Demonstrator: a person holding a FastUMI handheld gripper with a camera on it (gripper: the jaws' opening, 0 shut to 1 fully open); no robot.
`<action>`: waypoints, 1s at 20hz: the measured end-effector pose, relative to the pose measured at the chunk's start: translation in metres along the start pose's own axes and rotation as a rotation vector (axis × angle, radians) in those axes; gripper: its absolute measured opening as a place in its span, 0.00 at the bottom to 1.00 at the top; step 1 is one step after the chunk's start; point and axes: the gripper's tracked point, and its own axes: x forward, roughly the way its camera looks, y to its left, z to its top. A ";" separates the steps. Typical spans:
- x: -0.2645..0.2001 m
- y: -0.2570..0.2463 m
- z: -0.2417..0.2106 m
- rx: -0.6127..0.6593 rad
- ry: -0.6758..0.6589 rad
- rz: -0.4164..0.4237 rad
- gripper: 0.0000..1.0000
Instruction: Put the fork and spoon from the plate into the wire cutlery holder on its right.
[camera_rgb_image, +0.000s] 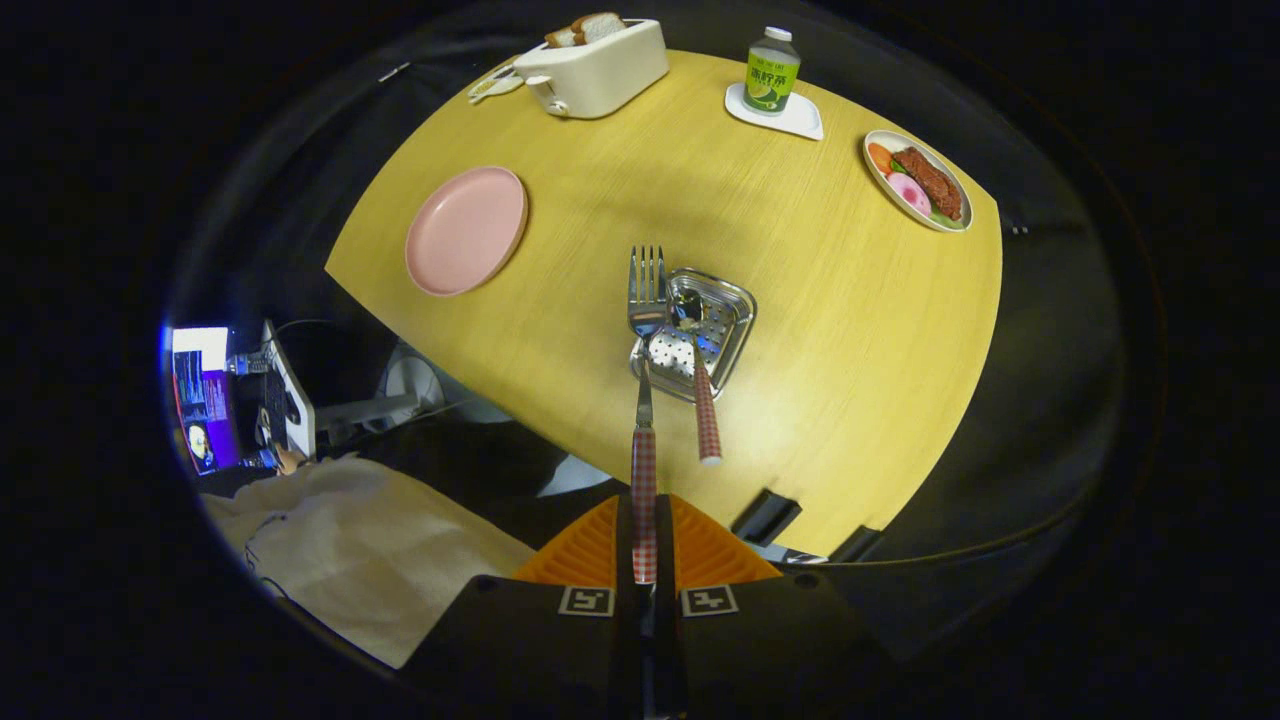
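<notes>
Gripper (644, 545) observed above the yellow wooden table (820, 330), fingers closed tight on the red-checked handle of the fork (645, 400), one finger pressing each side, no gap visible betw. them. Fork extended straight ahead of the fingers, tines pointing away, head positioned over the near-left rim of the cutlery holder (722, 335); whether the head touched the rim could not be determined. Holder was a square metal basket w. perforated base, standing on the table just beyond the fingertips. Spoon (700, 380) was already in the holder: bowl resting inside, checked handle sticking out over the near rim toward the gripper, just right of the fork shaft and apart from it. Pink plate (466, 230) lay on the table well left of the holder, nothing on it. At the far side: cream toaster (598, 68) w. bread slices in the slots, green-label bottle (771, 72) upright on a white coaster (800, 120), and an oval dish of food (917, 180) at the far-right edge. Off the table, near left: pale cloth (350, 550) and a lit screen (205, 395).
</notes>
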 end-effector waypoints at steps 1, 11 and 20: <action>0.000 -0.006 -0.003 -0.021 0.033 -0.009 0.09; 0.019 -0.037 0.005 -0.145 0.330 -0.018 0.10; 0.037 -0.048 0.024 -0.156 0.424 -0.035 0.10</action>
